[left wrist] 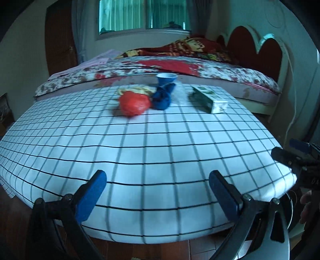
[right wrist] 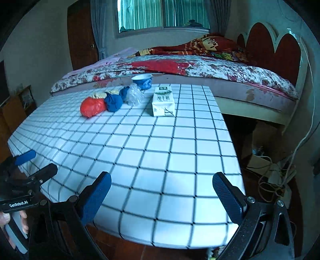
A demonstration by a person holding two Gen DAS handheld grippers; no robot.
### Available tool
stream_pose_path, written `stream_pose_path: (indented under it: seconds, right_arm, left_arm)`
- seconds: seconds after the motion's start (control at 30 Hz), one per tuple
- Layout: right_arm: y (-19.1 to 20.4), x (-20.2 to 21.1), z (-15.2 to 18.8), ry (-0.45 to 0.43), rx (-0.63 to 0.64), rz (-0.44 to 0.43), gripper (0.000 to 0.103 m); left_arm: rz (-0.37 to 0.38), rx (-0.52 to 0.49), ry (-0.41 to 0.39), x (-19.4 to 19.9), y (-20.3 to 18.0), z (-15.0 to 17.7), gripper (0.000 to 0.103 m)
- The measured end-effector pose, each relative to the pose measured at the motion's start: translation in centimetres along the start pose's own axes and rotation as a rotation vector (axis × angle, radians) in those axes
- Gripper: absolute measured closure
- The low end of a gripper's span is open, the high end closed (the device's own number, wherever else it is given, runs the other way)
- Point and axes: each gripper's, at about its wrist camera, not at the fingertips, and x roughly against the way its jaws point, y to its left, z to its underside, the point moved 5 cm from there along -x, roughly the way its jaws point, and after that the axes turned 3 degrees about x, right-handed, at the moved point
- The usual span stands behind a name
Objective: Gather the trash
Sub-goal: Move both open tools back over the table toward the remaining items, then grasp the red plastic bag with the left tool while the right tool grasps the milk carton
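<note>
Left wrist view shows the left gripper (left wrist: pixel 157 192) spread wide and empty at the near edge of the checked table (left wrist: pixel 160 144); the right gripper (right wrist: pixel 162 193) is likewise spread and empty. Both appear staged for an approach. Trash sits clustered at the far side: red wad (left wrist: pixel 134 103), blue wad (left wrist: pixel 162 97), clear plastic (right wrist: pixel 135 95), tissue pack (right wrist: pixel 163 102), beside a blue cup (left wrist: pixel 166 78).

Dim bluish daylight from window (left wrist: pixel 144 15), fisheye-bent edges, dark vignette corners, perhaps slight blur
</note>
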Motion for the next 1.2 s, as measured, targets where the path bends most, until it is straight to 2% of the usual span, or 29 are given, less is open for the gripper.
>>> stream_pose_path:
  seconds: [0.1,0.2,0.3,0.47,0.63,0.93,1.2]
  right_arm:
    - [1.3,-1.2,-1.7,-0.006,0.004,-0.029,0.001]
    - [1.8,-3.0,-3.3,0.008,0.026,0.004,0.001]
    - [1.8,-5.4,-5.1,0.033,0.033,0.000,0.001]
    - [0.3,-9.5,-7.7,0.066,0.040,0.039,0.001]
    - [-1.7,-13.7,-9.7,0.110,-0.003,0.031,0.001]
    - [-2.0,-18.7,-11.2,0.171,0.016,0.013,0.009]
    - [-1.6,-19.8,-11.7,0.183,0.024,0.001,0.022]
  left_arm:
    - [-0.023,0.014,0.004,-1.2,1.6,-1.0,0.001]
    - [-0.039,0.016,0.005,-2.4,2.6,-2.4,0.001]
    - [-0.048,0.011,-0.004,-3.9,3.2,-4.1,0.001]
    - [-0.039,0.014,0.002,-7.1,3.8,-6.6,0.008]
    - [-0.012,0.028,0.030,-11.1,3.7,-8.9,0.011]
    - [-0.031,0.013,0.074,-15.2,3.5,-11.0,0.015]
    - [-0.033,-0.001,0.107,-16.8,3.5,-11.0,0.022]
